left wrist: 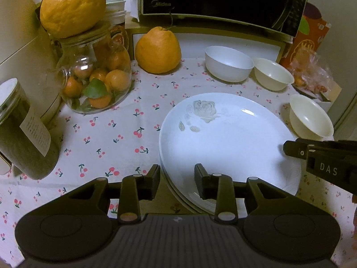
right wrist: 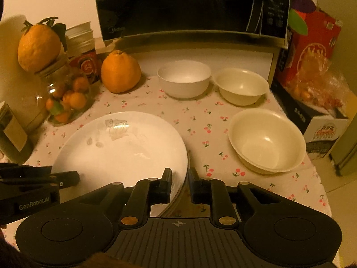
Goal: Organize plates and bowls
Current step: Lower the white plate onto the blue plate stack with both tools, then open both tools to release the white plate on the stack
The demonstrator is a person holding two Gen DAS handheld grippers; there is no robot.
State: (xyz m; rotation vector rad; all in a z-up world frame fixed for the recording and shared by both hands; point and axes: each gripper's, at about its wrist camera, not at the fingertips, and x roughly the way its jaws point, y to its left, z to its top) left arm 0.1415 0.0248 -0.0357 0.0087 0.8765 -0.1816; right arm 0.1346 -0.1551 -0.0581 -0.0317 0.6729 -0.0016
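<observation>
A stack of white plates [left wrist: 227, 138], the top one printed with a pale rose, lies on the cherry-print tablecloth [left wrist: 107, 138]. My left gripper [left wrist: 177, 178] stands open astride the stack's near-left rim, its pads apart from it. My right gripper [right wrist: 180, 183] straddles the opposite rim of the plates [right wrist: 125, 151], slightly open with a gap at the pads; one of its fingers [left wrist: 292, 150] shows over the plate's right edge. Behind stand a white bowl [right wrist: 184, 78] and a cream bowl [right wrist: 242, 86]. A second cream bowl [right wrist: 266, 138] sits right of the plates.
A glass jar of small oranges [left wrist: 96, 80] with a big citrus [left wrist: 72, 5] on top, another citrus [left wrist: 158, 50], a dark canister [left wrist: 20, 129] and paper cups crowd the left. A microwave [right wrist: 189, 4] fills the back. A red box [right wrist: 312, 44] and a plastic bag stand right.
</observation>
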